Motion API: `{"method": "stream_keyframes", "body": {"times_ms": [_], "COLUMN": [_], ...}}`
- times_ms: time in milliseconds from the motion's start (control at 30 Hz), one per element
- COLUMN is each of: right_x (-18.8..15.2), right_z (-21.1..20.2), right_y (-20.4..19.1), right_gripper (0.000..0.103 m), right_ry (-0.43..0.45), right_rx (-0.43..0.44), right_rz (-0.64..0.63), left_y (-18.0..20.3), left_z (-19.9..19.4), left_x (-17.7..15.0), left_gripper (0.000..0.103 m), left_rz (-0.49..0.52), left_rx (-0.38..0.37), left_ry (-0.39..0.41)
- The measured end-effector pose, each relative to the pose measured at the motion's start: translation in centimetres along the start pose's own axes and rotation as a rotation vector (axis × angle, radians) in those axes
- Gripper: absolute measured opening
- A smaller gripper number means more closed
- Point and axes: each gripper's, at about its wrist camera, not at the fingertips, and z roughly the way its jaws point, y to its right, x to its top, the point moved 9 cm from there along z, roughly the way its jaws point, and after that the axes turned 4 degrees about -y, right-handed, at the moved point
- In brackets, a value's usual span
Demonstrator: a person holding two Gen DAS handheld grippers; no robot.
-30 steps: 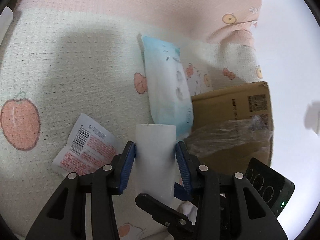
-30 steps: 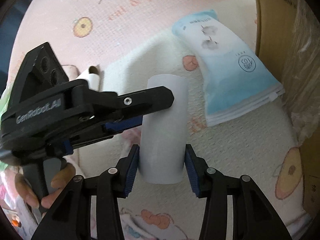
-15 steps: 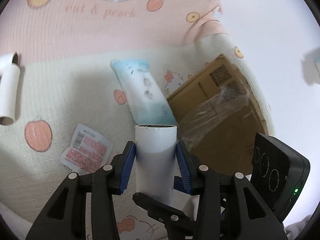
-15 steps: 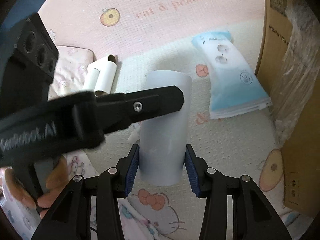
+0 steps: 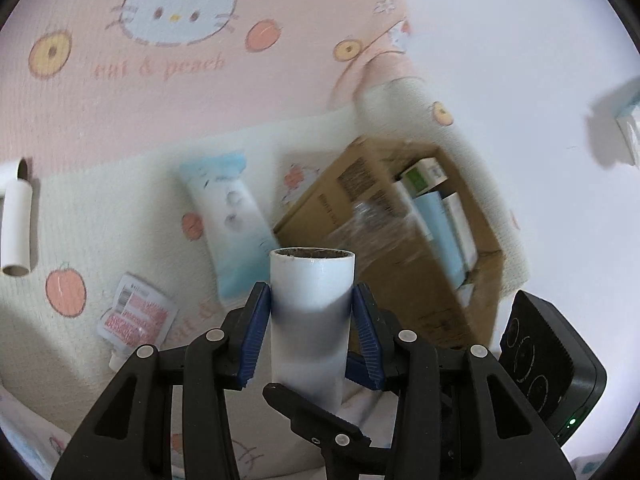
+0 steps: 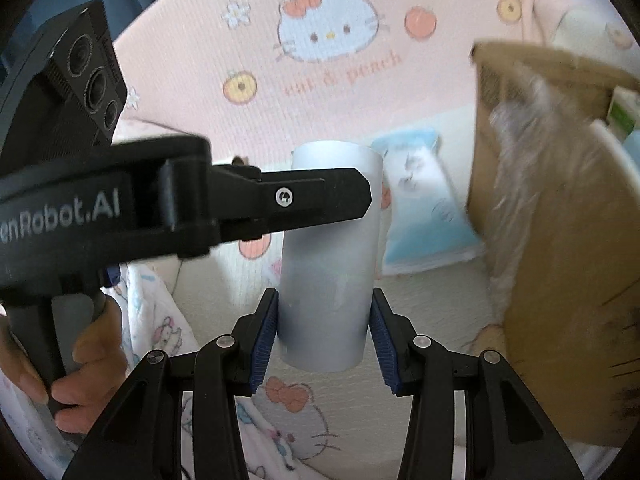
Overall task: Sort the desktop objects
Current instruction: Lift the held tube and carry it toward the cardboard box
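A white cardboard tube (image 5: pixel 310 312) is held in the air by both grippers at once. My left gripper (image 5: pixel 311 304) is shut on it, blue pads on both sides. My right gripper (image 6: pixel 324 320) is shut on the same tube (image 6: pixel 328 264), and the left gripper's black finger (image 6: pixel 304 200) crosses in front of it. Below lie a light blue wipes pack (image 5: pixel 232 216), a small red and white sachet (image 5: pixel 134 314) and another white tube (image 5: pixel 16 228) at the far left.
An open cardboard box (image 5: pixel 384 280) with crumpled clear plastic on its rim (image 5: pixel 376 220) stands to the right and holds several small cartons (image 5: pixel 436 200). It fills the right of the right wrist view (image 6: pixel 560 280). A pink cartoon-cat blanket (image 5: pixel 160 80) covers the surface.
Both grippers have lifted the tube well above the blanket. The view has widened, the box interior now shows, and the box has come closer on the right.
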Motion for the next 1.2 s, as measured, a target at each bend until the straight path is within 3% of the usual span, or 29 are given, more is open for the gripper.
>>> {"method": "stream_keyframes", "body": {"times_ms": [333, 600, 833, 1200], "right_x": [3.9, 7.1, 9.4, 11.5], "right_z": [-6.7, -11.5, -14.0, -15.4], "right_y": [0.0, 1.6, 3.7, 9.5], "right_gripper": [0.043, 0.043, 0.043, 0.043], "right_ry": [0.176, 0.260, 0.309, 0.294], "right_rx": [-0.058, -0.111, -0.115, -0.159], "right_rz": [-0.073, -0.102, -0.098, -0.070], "left_y": [6.1, 11.3, 13.9, 19.5], "left_z": [-3.9, -5.0, -4.1, -0.3], "left_x": [3.8, 7.2, 9.6, 12.0], "left_gripper": [0.047, 0.047, 0.047, 0.047], "left_rz": [0.085, 0.200, 0.165, 0.229], "left_rx": [-0.027, -0.030, -0.114, -0.148], "left_ry": [0.096, 0.165, 0.126, 0.072]}}
